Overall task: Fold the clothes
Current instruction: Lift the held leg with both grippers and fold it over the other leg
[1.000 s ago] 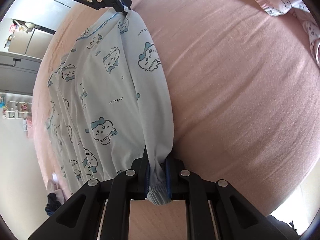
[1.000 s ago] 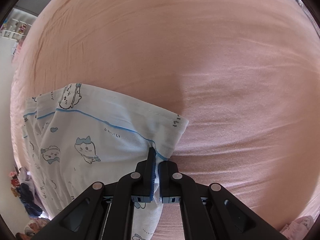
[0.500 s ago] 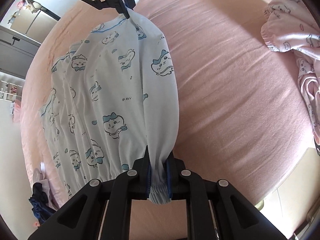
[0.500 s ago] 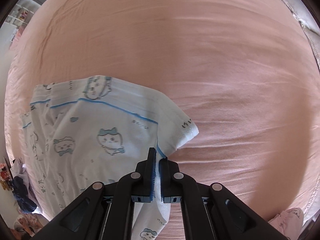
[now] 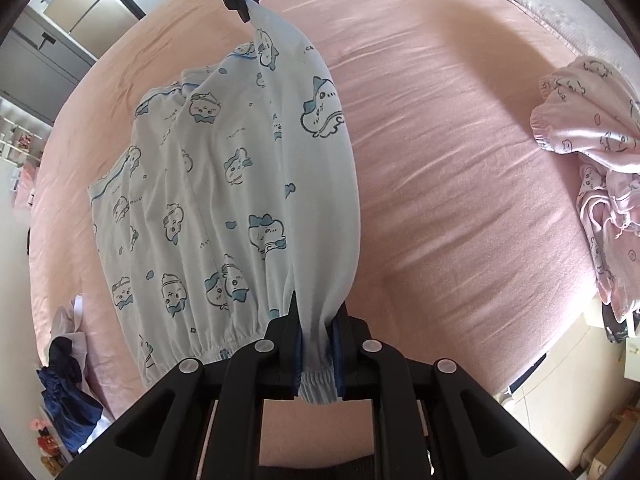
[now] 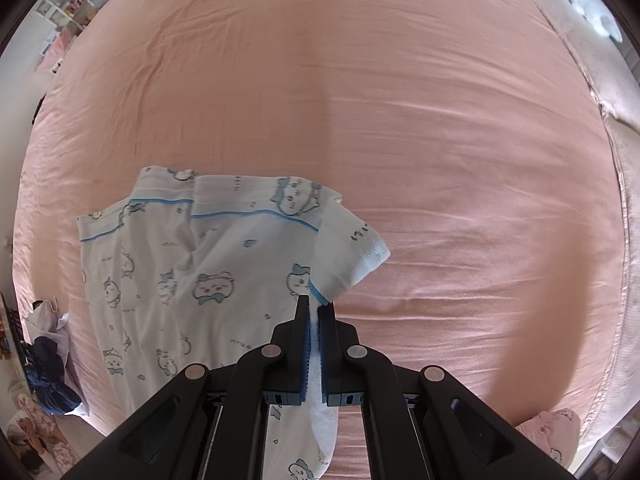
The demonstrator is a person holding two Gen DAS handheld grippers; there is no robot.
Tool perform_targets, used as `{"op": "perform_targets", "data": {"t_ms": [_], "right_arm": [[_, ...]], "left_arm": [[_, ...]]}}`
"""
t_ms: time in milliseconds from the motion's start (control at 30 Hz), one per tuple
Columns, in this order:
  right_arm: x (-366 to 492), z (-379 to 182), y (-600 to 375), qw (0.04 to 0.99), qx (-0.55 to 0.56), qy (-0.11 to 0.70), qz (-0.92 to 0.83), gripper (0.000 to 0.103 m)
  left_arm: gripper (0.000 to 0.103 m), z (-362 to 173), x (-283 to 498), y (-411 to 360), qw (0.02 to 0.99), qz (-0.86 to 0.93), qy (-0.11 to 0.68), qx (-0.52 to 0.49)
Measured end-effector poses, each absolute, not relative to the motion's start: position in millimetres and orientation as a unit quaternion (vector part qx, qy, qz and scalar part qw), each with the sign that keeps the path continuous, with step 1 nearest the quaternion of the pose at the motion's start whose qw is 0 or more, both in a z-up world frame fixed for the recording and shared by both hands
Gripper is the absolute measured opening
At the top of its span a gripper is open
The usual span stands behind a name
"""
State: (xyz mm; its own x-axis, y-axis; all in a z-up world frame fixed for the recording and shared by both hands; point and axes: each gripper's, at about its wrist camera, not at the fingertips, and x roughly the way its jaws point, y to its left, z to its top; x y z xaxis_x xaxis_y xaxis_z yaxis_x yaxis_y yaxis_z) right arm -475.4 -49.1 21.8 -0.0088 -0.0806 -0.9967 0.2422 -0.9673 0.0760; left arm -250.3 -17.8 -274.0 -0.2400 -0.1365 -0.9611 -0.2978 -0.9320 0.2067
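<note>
Pale blue pyjama trousers (image 5: 224, 200) with a cartoon print hang stretched between my two grippers above a pink bed (image 5: 460, 160). My left gripper (image 5: 318, 320) is shut on the elastic waistband end. My right gripper (image 6: 318, 312) is shut on the cuff end with the blue trim; it also shows at the top of the left wrist view (image 5: 248, 4). The rest of the trousers (image 6: 192, 280) drape down to the left, with the lower part resting on the bed.
A crumpled pink printed garment (image 5: 592, 160) lies at the bed's right edge. Dark blue and white clothes (image 5: 64, 380) lie off the bed at lower left. Cabinets (image 5: 52, 40) stand beyond the bed. A grey bed edge (image 6: 600, 80) runs along the right.
Both grippers have lifted the trousers higher above the bed, and more of the bed and room now shows. Both grips are unchanged.
</note>
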Motion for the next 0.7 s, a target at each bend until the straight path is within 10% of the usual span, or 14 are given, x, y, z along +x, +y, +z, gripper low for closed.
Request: {"op": "perform_targets", "data": {"t_ms": [233,333,700], "right_arm": [[-487.9,-63.4,-103.5,0.120,0.692,0.082,-0.707,0.000],[-507.9,-184.8,-100.4,0.126,0.689,0.095,-0.707,0.000],[-510.8,-183.9,-187.1,0.174,0.677,0.125,-0.704,0.000]], "left_arm": [[0.010,-267.3,-249.4,-44.6,0.039,0.768,0.146,-0.623],[0.010,-264.9,-249.2,-58.4,0.033,0.768,0.130,-0.627],[0.010,-270.4,-250.7,-123.8,-0.004,0.762,0.068,-0.644]]}}
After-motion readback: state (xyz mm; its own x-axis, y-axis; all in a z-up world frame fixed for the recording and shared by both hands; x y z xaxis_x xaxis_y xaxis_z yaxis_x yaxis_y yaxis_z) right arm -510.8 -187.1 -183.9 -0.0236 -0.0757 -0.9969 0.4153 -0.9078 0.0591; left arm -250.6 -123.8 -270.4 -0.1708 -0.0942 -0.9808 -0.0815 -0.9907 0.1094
